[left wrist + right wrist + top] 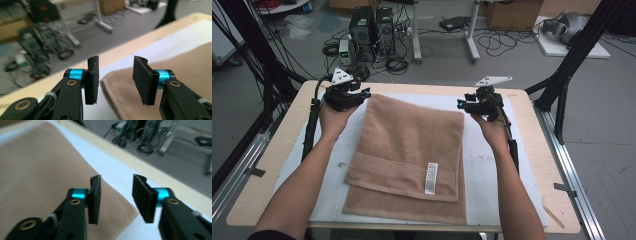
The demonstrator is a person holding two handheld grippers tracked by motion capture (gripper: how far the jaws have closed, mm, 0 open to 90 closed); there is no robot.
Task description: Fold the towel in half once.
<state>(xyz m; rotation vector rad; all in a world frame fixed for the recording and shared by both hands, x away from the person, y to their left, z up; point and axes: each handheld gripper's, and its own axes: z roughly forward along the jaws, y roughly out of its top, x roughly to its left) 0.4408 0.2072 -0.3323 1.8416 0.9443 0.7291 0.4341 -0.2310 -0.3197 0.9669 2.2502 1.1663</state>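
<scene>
A tan towel (pixel 412 155), folded over so a white label (pixel 431 178) faces up near its front, lies on the white mat (pixel 492 165). My left gripper (pixel 366 94) hovers open at the towel's far left corner (pixel 107 77), which sits between and below its jaws. My right gripper (pixel 460 104) is open at the far right corner (pixel 130 212). Each has a hand around it. Nothing is held by either gripper (pixel 115 80) (pixel 116 198).
The wooden table (pixel 537 125) ends just beyond the towel's far edge. On the floor behind stand computer towers (pixel 372 27) with tangled cables, a desk leg (pixel 417 35) and cardboard boxes (pixel 512 12). Black frame struts (pixel 572 65) rise at both sides.
</scene>
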